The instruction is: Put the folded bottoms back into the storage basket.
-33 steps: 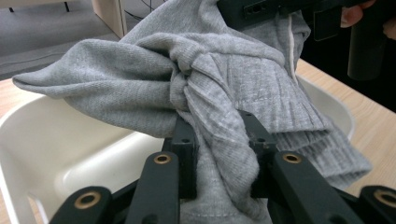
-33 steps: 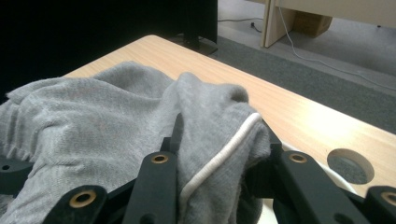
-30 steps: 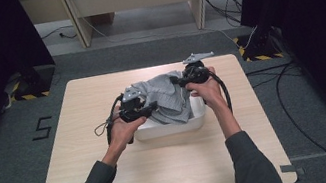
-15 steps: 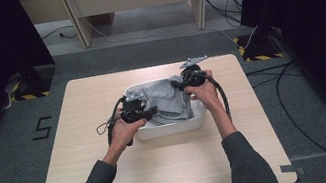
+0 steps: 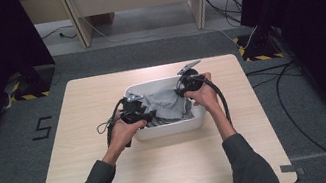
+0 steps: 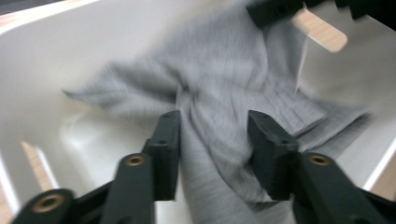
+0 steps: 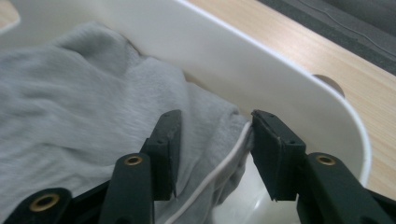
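Note:
A grey garment (image 5: 165,103) lies bunched inside a white plastic tub (image 5: 168,130) at the middle of the table. My left gripper (image 5: 138,112) reaches in over the tub's left end. Its jaws have just been opening and stand apart around a fold of the grey garment (image 6: 233,84), with gaps at the pads (image 6: 168,140). My right gripper (image 5: 184,85) is at the tub's far right corner. Its jaws have also just been opening, and the garment's edge (image 7: 70,93) and a white cord (image 7: 219,172) lie loose between them.
The tub wall (image 7: 280,60) curves close past my right gripper's fingers (image 7: 275,149). Light wooden table (image 5: 175,170) surrounds the tub. Dark curtains, cables and table legs stand beyond the far edge. The other gripper (image 6: 275,9) shows at the top of the left gripper view.
The garment, held bunched above the tub a second ago, has sunk into the tub. Both hands came down slightly and both pairs of jaws have parted from the cloth.

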`<state>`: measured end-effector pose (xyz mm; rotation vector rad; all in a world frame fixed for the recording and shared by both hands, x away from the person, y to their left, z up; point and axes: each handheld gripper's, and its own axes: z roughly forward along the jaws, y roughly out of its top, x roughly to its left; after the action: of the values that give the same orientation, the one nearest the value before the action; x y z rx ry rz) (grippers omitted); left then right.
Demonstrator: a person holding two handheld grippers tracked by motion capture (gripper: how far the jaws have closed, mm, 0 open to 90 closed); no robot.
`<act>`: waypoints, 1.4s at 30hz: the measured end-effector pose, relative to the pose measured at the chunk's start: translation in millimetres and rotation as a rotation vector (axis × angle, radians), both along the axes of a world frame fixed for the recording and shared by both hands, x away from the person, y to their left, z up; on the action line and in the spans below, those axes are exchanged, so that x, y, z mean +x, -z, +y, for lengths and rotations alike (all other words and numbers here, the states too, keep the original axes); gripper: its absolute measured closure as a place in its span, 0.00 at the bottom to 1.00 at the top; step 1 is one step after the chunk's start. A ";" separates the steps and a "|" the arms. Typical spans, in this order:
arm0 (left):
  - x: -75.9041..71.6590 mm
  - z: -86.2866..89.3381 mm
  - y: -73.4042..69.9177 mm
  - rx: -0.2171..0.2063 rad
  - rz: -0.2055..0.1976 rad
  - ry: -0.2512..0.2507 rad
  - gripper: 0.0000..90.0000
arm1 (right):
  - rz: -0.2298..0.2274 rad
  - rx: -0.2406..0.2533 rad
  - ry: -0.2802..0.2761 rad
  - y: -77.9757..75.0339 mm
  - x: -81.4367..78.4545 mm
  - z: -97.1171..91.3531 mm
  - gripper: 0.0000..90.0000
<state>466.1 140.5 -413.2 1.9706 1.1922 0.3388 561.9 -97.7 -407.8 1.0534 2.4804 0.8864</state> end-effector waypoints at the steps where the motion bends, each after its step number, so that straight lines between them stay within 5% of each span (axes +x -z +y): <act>1: -0.4 1.8 -3.5 0.006 -0.019 -0.012 0.60 | -0.004 -0.017 -0.007 0.8 -1.7 0.2 0.58; 11: -15.9 4.1 -22.4 -0.028 -0.077 0.017 0.61 | -0.059 0.026 0.017 -17.2 -11.3 -8.1 0.52; 32: -53.9 20.4 -33.9 -0.161 -0.080 0.070 0.44 | -0.122 0.139 -0.042 -27.2 -61.8 -18.9 0.39; 42: -70.4 29.5 -38.3 -0.184 -0.094 0.090 0.43 | -0.128 0.166 -0.062 -26.4 -77.6 -16.5 0.38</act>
<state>395.7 169.9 -374.8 1.8226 1.0339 0.2625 484.3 -114.3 -381.4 0.9431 2.3776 1.1583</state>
